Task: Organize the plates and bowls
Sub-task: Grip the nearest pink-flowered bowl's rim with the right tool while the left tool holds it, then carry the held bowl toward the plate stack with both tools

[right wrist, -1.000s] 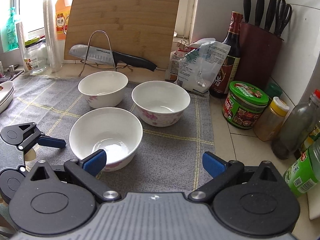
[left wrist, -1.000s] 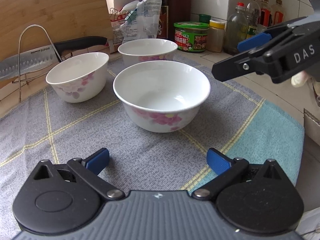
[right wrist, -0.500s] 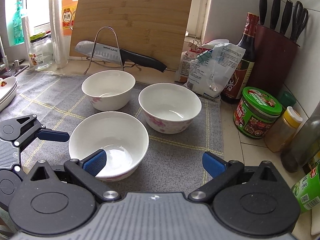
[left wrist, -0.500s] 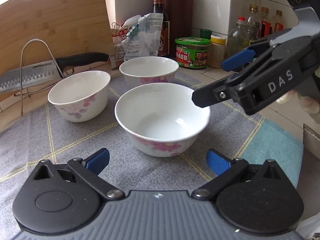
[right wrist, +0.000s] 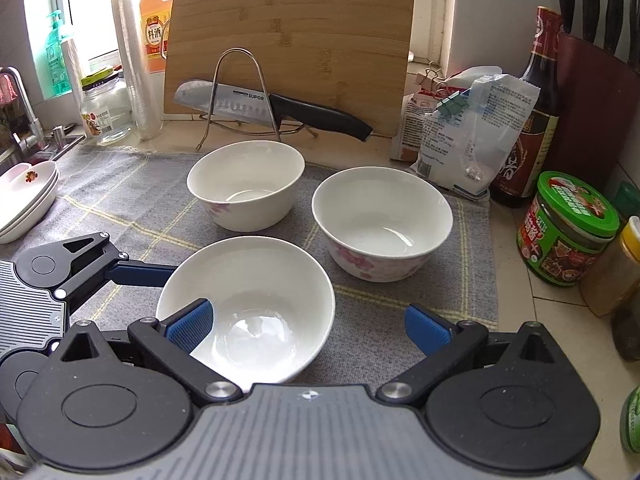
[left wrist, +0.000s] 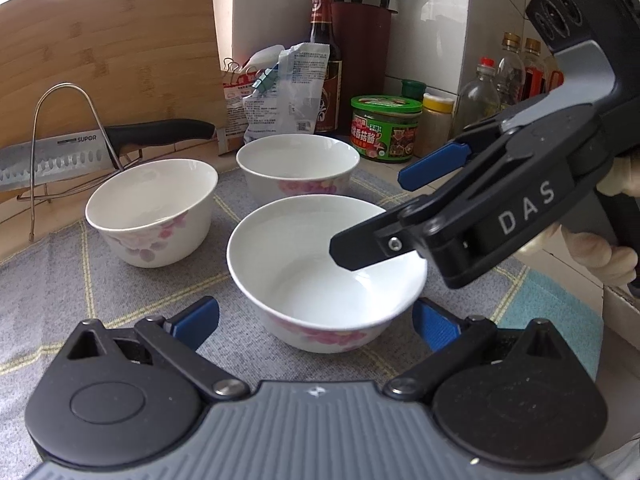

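Observation:
Three white bowls with pink flowers stand on a grey cloth mat [right wrist: 120,200]. The nearest bowl [left wrist: 320,280] [right wrist: 256,304] sits between both grippers. My left gripper [left wrist: 316,320] is open, its fingers on either side of this bowl's near wall. My right gripper [right wrist: 308,324] is open; its left finger reaches over the bowl's rim and its right finger is outside. It shows in the left wrist view [left wrist: 400,208] above the bowl. Two more bowls [right wrist: 246,184] [right wrist: 382,222] stand behind. White plates [right wrist: 24,196] are stacked at far left.
A knife [right wrist: 272,108] rests on a wire stand before a wooden cutting board [right wrist: 292,32]. Packets [right wrist: 472,128], a sauce bottle [right wrist: 536,96], a green-lidded jar [right wrist: 568,228] and a knife block [right wrist: 596,92] line the right. A glass jar [right wrist: 104,108] and sink tap [right wrist: 20,112] stand left.
Both grippers have closed in on the nearest bowl. My right gripper has moved left and down until one finger hangs over the bowl's rim. The bowls have not moved.

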### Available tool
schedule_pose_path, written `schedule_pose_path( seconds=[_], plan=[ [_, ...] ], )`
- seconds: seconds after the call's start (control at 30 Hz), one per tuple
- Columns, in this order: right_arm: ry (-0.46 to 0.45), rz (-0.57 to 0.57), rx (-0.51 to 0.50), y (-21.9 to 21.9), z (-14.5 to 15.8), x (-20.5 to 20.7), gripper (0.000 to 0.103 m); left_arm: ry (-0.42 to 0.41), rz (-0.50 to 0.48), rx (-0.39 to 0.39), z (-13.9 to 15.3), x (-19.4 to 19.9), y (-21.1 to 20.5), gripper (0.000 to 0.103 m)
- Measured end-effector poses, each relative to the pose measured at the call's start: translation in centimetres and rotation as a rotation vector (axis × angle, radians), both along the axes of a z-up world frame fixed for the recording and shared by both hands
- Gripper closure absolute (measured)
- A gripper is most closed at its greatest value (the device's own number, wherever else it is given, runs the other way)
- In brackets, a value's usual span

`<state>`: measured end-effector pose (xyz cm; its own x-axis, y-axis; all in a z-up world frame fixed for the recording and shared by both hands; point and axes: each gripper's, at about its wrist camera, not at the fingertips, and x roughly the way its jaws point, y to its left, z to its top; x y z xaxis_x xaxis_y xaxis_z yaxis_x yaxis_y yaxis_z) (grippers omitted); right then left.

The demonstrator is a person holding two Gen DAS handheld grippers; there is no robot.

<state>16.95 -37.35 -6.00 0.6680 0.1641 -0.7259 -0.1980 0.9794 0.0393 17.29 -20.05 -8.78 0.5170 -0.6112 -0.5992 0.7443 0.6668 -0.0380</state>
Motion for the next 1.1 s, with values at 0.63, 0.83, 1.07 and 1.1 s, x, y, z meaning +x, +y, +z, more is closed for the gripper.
schedule_pose_path(
  seconds=[0.63,0.83,1.07,1.1],
  plan=[
    [0.076,0.087,0.072,0.6,-1.3,2.8,0.017,-0.014,-0.046,-0.01,0.3,0.1,-0.5,0.01],
    [0.085,0.104,0.1,0.4,-1.1,2.7,0.023,-0.011,-0.045,-0.005,0.4,0.1,-0.6,0.01],
    [0.092,0.106,0.106,0.6,-1.0,2.7,0.024,0.0,-0.049,0.015,0.5,0.3,-0.7,0.01],
    [0.092,0.107,0.106,0.6,-0.9,2.7,0.024,0.003,-0.049,0.018,0.5,0.3,-0.7,0.01]
  ],
)
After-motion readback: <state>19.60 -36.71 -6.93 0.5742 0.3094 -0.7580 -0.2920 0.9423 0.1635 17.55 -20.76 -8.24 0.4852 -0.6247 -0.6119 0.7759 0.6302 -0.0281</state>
